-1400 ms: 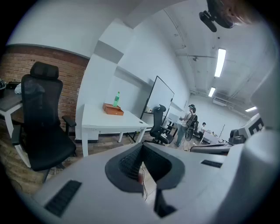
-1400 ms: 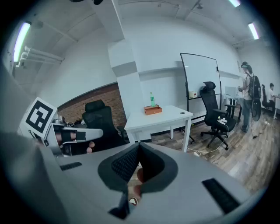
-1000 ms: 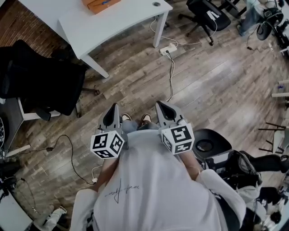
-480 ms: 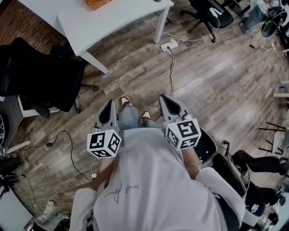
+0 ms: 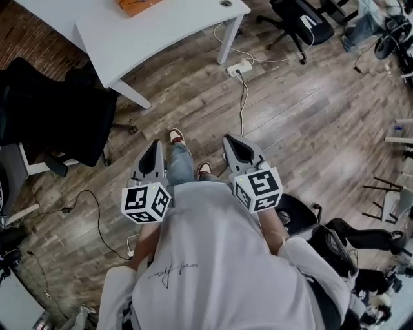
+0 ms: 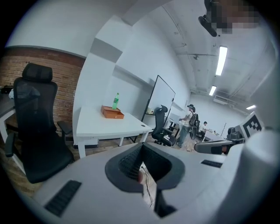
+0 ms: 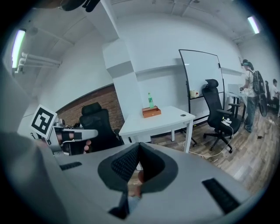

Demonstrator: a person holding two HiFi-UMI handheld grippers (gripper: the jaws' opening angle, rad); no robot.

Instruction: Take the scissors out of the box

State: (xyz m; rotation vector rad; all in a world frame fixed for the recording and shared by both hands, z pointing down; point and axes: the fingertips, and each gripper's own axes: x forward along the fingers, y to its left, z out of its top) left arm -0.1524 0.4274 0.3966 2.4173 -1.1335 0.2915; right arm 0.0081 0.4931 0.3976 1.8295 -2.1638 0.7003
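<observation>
Standing figure with two hand-held tools, seen from above and along each tool. The person is holding the left gripper (image 5: 153, 149) and the right gripper (image 5: 232, 144) level with each other in front of the body, well apart, both pointing toward the white table (image 5: 169, 33). In the left gripper view the jaws are pressing together with nothing between them; in the right gripper view the jaws are likewise clenched on nothing.

The box (image 5: 137, 6) is sitting on the far part of the tabletop, well away from both grippers, with a green bottle (image 6: 116, 100) standing just behind it. Its inside is not showing in any view, so the scissors cannot be made out.

Open wooden floor (image 5: 310, 122) is lying between the person and the near edge of the table. A black office chair (image 5: 55, 122) is crowding the left side of that stretch, just beside the table's left leg. A power strip (image 5: 237, 67) is lying near the right leg, and its cable (image 5: 243, 106) is trailing across the boards toward the person's shoes (image 5: 175, 136). A second chair (image 5: 298, 22) is standing beyond the table's right end.
</observation>
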